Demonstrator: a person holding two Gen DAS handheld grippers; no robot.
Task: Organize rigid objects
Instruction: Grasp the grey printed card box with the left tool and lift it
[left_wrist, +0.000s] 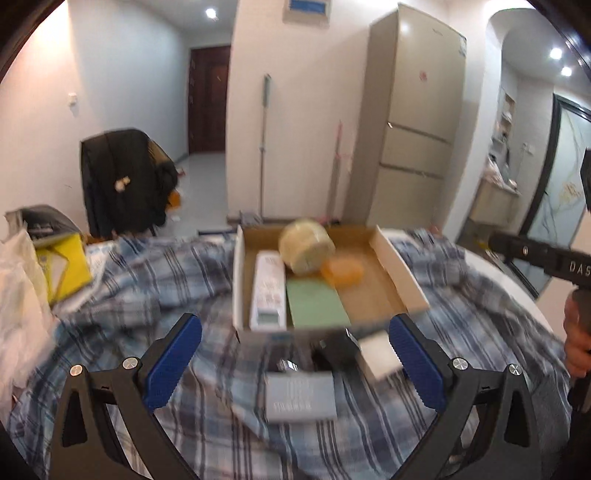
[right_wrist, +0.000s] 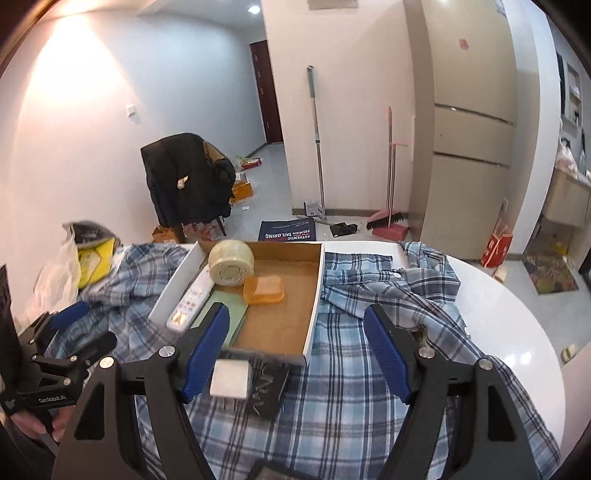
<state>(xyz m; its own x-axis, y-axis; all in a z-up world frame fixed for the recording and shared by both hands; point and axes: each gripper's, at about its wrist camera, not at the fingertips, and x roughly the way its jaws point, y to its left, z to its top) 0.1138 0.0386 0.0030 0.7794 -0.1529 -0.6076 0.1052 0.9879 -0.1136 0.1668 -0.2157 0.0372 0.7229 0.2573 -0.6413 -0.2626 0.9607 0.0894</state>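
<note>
Plaid cloth (right_wrist: 369, 369) in blue and white lies rumpled over a round white table (right_wrist: 517, 325), and on it sits a shallow cardboard box (right_wrist: 317, 295) with white outer walls and a brown floor. Beyond the table stand a chair draped with a black jacket (right_wrist: 184, 181), a mop (right_wrist: 317, 140), a pink broom with dustpan (right_wrist: 389, 221) and a tall beige fridge (right_wrist: 472, 129); at the table's left edge are a white plastic bag (right_wrist: 59, 273) and a yellow package (right_wrist: 92, 262). Nothing blocks the box from above, though its near wall stands between the grippers and the things inside. Four things lie in the box, one of each: a white remote control (right_wrist: 188, 299) along the left wall, a roll of pale tape (right_wrist: 231, 267) on its side at the back, a translucent orange case (right_wrist: 264, 290) just beside the roll, and a flat green card (left_wrist: 316, 302) next to the remote. Outside the box, on the cloth near its front edge, lie a white block (right_wrist: 229, 377), a black box with silver lettering (right_wrist: 267, 391) touching it, and a grey box (left_wrist: 301, 397), blurred in the left wrist view. The left gripper (left_wrist: 295, 369) is spread wide with nothing between its blue pads. The right gripper (right_wrist: 295, 354) likewise stands released and empty, above the box's near corner.
</note>
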